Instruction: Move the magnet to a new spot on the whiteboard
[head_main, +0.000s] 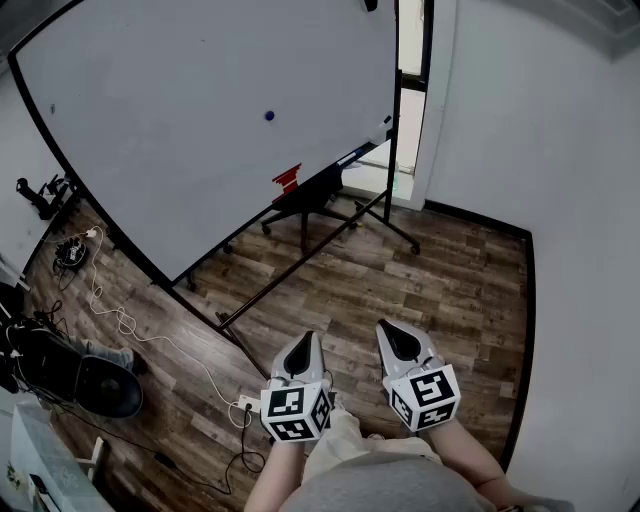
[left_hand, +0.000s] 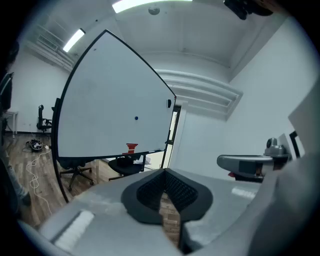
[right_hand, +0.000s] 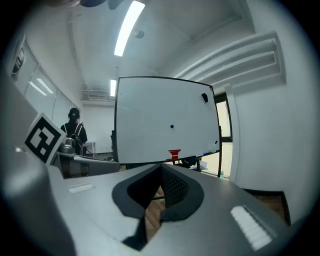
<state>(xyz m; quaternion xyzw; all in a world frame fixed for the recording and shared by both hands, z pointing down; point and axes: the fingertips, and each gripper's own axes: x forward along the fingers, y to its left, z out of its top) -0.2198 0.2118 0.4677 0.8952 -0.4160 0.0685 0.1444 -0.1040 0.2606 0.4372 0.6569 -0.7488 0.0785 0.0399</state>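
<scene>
Scene facing the whiteboard (head_main: 180, 110), read from left to right. The board stands on a wheeled frame and fills the upper left of the head view. The magnet (head_main: 269, 116), a small dark-blue round button, sits alone near the middle of the board's face, well above the tray rail. It is probably light, rigid and smooth. It should resist a straight pull and then snap free, so a pinch across its rim, followed by a slide or tilt off the surface, seems the surest hold (its small size leaves little for the pads to bite). Below, the left gripper (head_main: 303, 343) and the right gripper (head_main: 398, 335) are held side by side close to the person's body, well apart from the board. Each has its jaws brought together at the tips with nothing between them. Surroundings: a white cable (head_main: 110, 310) trails over the wooden floor (head_main: 430, 280) at far left beside dark equipment. A red object (head_main: 287, 179) rests on the tray rail below the magnet. An office chair (head_main: 305, 205) stands behind the board's lower edge, and the frame's long foot bar (head_main: 300, 270) crosses the floor between person and board, a likely trip point on the approach.
</scene>
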